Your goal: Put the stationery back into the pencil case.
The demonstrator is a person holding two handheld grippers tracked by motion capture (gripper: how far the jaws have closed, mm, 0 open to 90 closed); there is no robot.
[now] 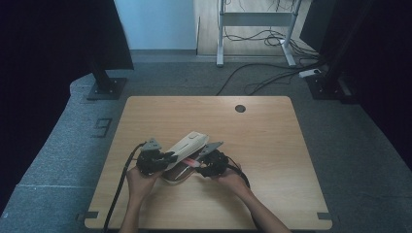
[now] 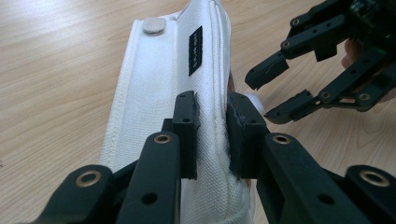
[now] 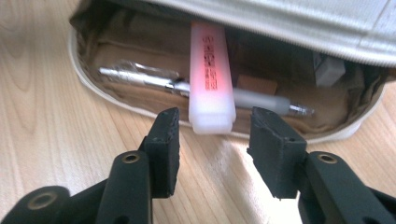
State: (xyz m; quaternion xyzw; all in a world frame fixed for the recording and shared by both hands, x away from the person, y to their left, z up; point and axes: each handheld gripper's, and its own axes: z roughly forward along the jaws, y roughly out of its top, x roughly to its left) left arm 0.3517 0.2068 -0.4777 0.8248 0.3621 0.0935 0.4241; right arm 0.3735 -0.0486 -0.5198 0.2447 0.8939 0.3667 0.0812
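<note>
A cream canvas pencil case (image 1: pixel 187 145) lay slightly left of the middle of the wooden bench (image 1: pixel 272 145) in the high view, its flap raised and slanting toward the upper right. At its left, the left gripper (image 1: pixel 163 159) came in from the lower left, with the person's left hand (image 1: pixel 138 178) behind it; its fingers (image 2: pixel 187 121) were pinched narrowly on the flap's stitched edge. At its right, the right gripper (image 1: pixel 200 164) pointed inward from the lower right, held in the right hand (image 1: pixel 233 180).

The left gripper view showed what the high view could not: the weave of the white canvas, a round snap (image 2: pixel 153 25) near the top edge, a small black label (image 2: pixel 195 50), and the right gripper's parted fingers at the upper right.

The right gripper view looked into the open case: a tan lining, a pink highlighter (image 3: pixel 211 77) jutting over the rim, a clear pen (image 3: pixel 187 86) lying across behind it, and a grey eraser (image 3: pixel 329 69) at the upper right. The right fingers (image 3: pixel 164 140) stood moderately apart on either side of the highlighter's end, not touching it.
</note>
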